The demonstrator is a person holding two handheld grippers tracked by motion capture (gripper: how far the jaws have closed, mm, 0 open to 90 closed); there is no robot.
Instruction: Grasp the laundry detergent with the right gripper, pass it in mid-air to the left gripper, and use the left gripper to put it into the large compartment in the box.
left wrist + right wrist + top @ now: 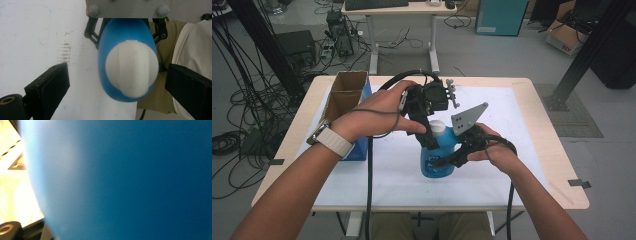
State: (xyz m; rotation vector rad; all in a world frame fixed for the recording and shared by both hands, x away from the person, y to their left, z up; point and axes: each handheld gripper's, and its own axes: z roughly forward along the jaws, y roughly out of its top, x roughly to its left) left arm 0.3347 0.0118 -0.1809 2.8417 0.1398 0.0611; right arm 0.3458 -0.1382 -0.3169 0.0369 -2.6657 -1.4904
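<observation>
Pinching the blue bottle at mid-table with my right gripper, I hover the left gripper, jaws spread wide, above its white cap; I centre first, then close squarely so nothing tips.

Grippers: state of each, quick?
Left gripper: open, jaws standing apart on either side of the bottle's white cap, not touching it.
Right gripper: shut on the blue bottle, holding its body upright on the table.
</observation>
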